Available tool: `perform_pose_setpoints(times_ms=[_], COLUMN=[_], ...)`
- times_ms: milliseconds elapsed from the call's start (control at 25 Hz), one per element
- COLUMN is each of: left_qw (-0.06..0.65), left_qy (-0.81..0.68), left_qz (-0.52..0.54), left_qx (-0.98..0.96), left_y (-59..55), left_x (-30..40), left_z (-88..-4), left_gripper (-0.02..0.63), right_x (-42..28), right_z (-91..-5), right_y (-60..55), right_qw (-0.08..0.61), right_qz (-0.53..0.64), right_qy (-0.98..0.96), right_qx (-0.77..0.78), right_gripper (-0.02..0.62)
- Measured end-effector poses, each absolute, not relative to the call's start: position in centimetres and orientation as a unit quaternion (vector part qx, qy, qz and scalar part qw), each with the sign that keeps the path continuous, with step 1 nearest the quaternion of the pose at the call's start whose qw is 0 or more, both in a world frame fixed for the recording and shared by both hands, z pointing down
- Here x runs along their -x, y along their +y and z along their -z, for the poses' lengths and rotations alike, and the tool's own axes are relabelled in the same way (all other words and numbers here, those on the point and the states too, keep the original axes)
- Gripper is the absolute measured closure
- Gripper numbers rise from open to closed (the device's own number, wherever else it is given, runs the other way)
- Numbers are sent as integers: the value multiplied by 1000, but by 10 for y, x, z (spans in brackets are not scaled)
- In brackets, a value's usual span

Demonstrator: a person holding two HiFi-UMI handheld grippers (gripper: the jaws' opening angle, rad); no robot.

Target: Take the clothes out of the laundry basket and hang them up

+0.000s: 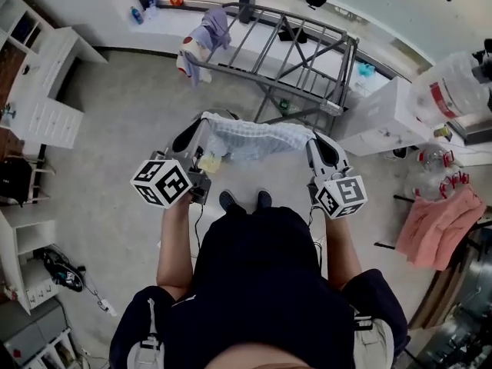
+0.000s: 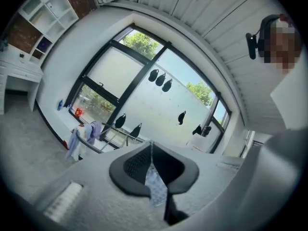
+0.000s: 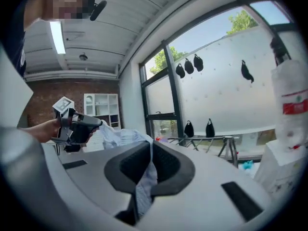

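One pale-blue cloth (image 1: 254, 138), stretched taut: ends clenched in fingers of left gripper (image 1: 196, 129) and right gripper (image 1: 319, 144). One drying rack (image 1: 307, 56) beyond fingertips.

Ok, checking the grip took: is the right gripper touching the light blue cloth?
Touching. The right gripper view shows the right gripper shut on the light blue cloth, which hangs out below it.
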State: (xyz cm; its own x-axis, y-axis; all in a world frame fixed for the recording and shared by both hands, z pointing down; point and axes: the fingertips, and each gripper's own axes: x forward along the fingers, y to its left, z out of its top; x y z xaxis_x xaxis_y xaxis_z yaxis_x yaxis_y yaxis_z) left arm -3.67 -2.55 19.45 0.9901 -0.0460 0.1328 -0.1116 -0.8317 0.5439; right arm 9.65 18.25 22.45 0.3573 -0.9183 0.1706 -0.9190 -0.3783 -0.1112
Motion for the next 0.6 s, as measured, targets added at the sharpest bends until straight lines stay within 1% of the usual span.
perform_pose_setpoints(times_ms=[120, 240, 400, 480, 600], left_qw=[293, 283, 276, 272, 263], left_qy=[17, 73, 101, 109, 107], left_qz=[-53, -45, -26, -19, -20], left_qx=[-954, -955, -955, -956, -959], left_y=[6, 47, 78, 96, 118], left_x=[2, -38, -79, -96, -118], left_z=[-179, -158, -131, -121, -117], left_gripper=[577, 577, 577, 577, 577], right_x=[-122, -151, -182, -198, -221], right_z=[-206, -192, -172, -162, -158], right_y=[224, 273, 310, 328, 349], right_qw=[27, 57, 104, 98, 69], right_qz=[-91, -77, -58, -52, -52], right_qy=[-506, -456, -424, -415, -410], right_qx=[-857, -885, -898, -903, -908], right_gripper=[580, 580, 580, 580, 580])
